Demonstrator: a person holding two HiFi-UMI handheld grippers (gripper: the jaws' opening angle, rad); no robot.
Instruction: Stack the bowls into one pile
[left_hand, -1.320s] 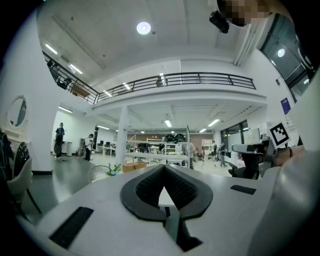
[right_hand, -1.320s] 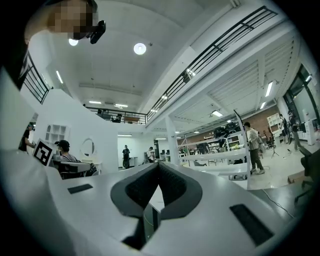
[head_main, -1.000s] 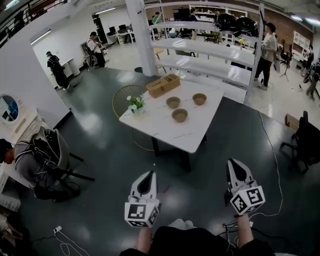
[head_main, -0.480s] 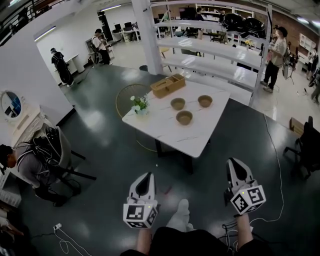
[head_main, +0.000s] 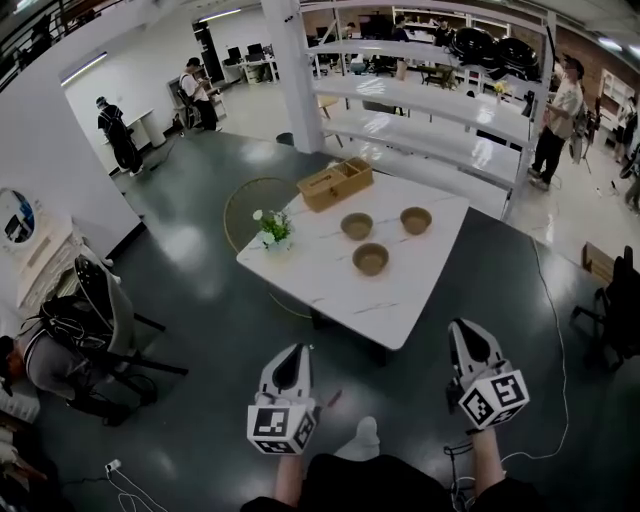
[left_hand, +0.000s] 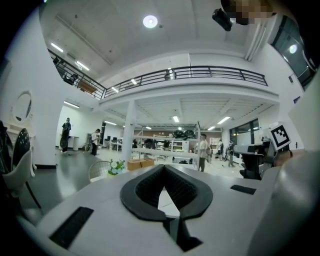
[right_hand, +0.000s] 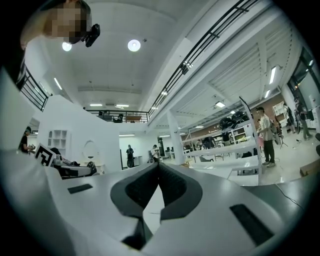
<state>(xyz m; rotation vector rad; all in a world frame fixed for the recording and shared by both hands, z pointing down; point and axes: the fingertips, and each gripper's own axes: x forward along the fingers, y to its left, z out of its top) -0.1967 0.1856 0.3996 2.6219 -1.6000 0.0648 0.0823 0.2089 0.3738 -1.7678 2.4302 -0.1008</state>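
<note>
Far ahead on the white tabletop (head_main: 330, 285): three bowls, all lying apart, none nested. Near bowl (head_main: 370, 259) closest to the front edge, far left bowl (head_main: 357, 226) just behind it, far right bowl (head_main: 416, 220) off to the right. No pile begun, so all of the stacking left to do.

Well short of the tabletop, over the dark floor: left gripper (head_main: 296, 352) and right gripper (head_main: 460, 332), both pointing level, jaws pressed together at the tips, holding nothing.

Judged as the approach stage only. Left to do: get within reach, open the jaws, set one bowl into another, then add the third.

Beyond the bowls: wooden box (head_main: 335, 183) at the far left, flowers (head_main: 272, 228) by the left edge.
</note>
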